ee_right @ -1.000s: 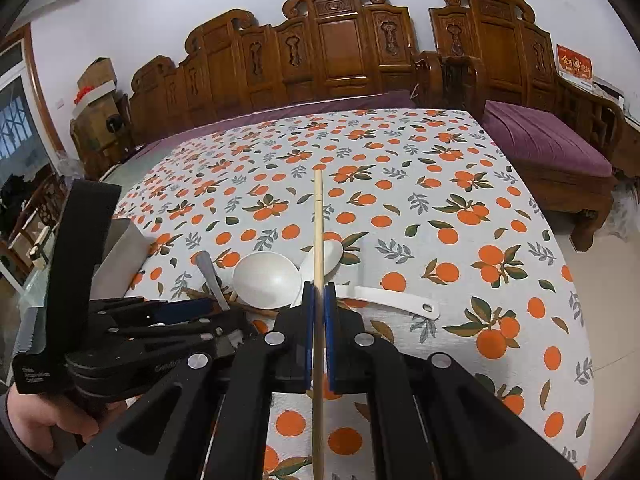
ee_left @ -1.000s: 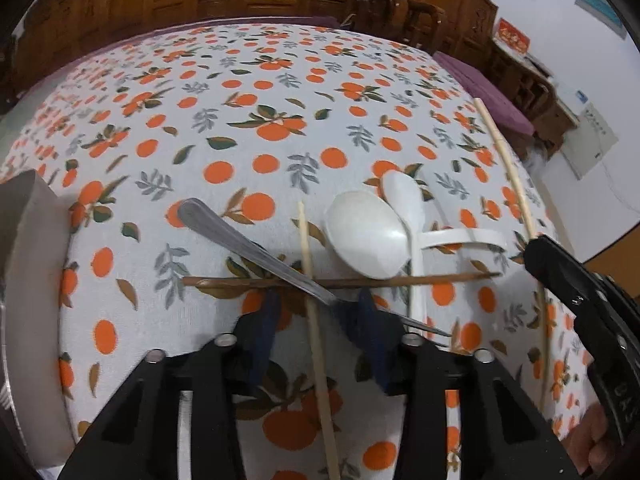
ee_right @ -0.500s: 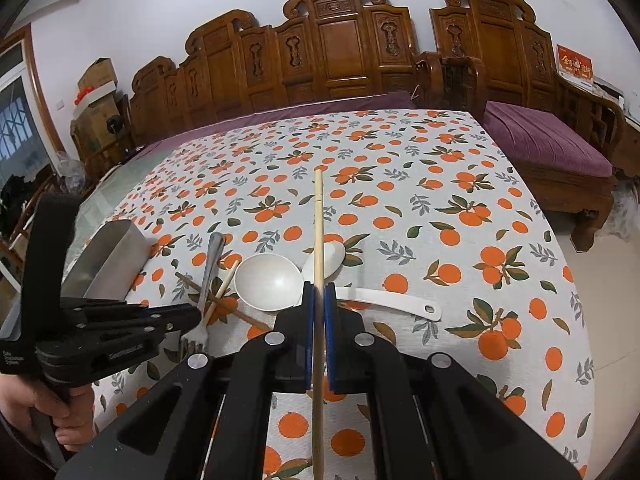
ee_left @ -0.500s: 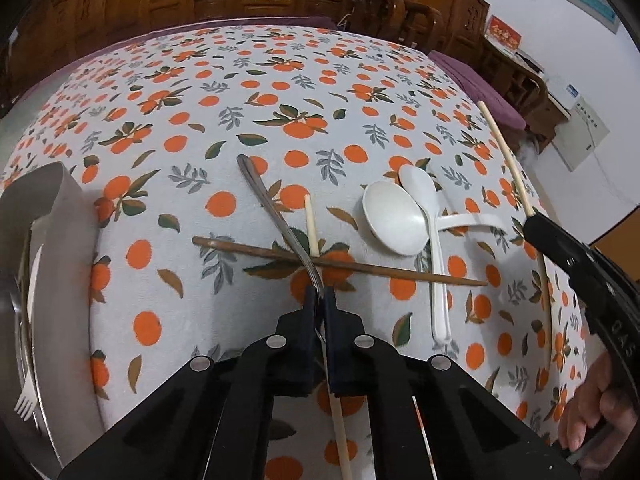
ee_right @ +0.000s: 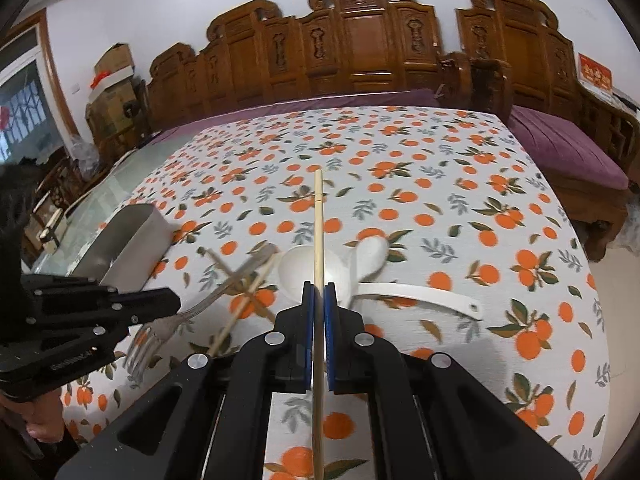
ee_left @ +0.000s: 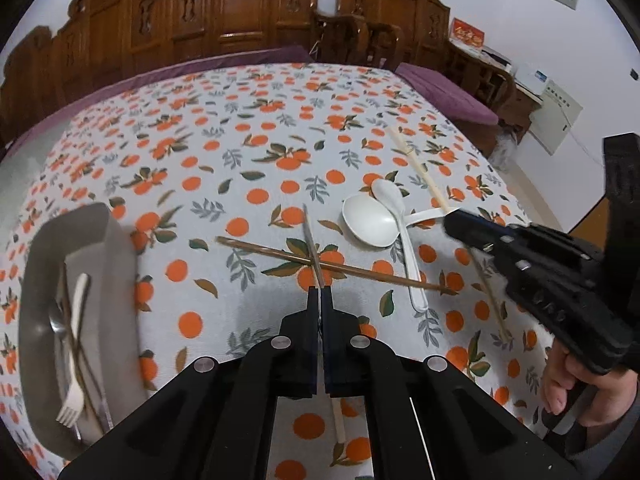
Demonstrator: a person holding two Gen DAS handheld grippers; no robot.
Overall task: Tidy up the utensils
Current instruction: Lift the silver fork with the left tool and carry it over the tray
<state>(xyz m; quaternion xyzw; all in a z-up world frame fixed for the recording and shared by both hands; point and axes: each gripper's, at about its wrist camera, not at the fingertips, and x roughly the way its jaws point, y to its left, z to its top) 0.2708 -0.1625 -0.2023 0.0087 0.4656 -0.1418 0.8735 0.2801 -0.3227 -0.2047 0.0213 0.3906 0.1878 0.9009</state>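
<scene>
Fork [ee_right: 200, 312] clamped in left gripper [ee_left: 320, 292]; right gripper [ee_right: 319, 286] pinches pale chopstick [ee_right: 318, 216] above tablecloth [ee_left: 260, 152].

Even indoor light, fisheye-warped edges, slight blur.

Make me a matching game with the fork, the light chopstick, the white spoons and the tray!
Things:
1. metal fork
2. light chopstick
3. white spoons
4. metal tray

States:
A. lying on the tablecloth, bowls together
B. pinched in the right gripper
C. holds utensils already
D. pinched in the left gripper

Pairs: 1-D, 2-B, 3-A, 4-C
</scene>
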